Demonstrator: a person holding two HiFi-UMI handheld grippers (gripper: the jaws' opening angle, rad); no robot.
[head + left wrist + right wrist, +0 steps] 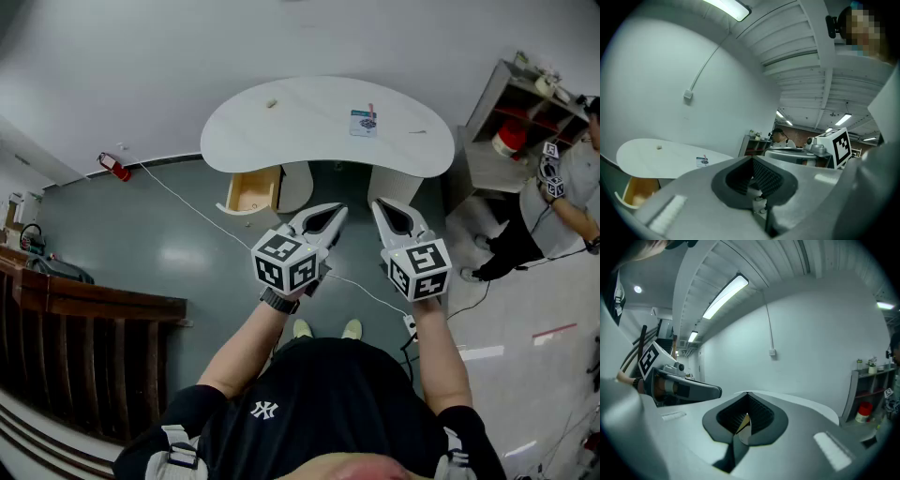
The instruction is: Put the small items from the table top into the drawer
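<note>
Head view: left hand-held gripper [328,216] and right hand-held gripper [387,208] side by side, well short of white kidney-shaped tabletop [309,141] bearing small blue-and-white packet [364,123] and tiny beige lump [272,103], open wooden drawer [251,191] below its left end. Left gripper view: jaws pressed together, nothing between. Right gripper view: jaws likewise closed, empty.

A red fire extinguisher [114,168] lies beside the wall [141,66]
</note>
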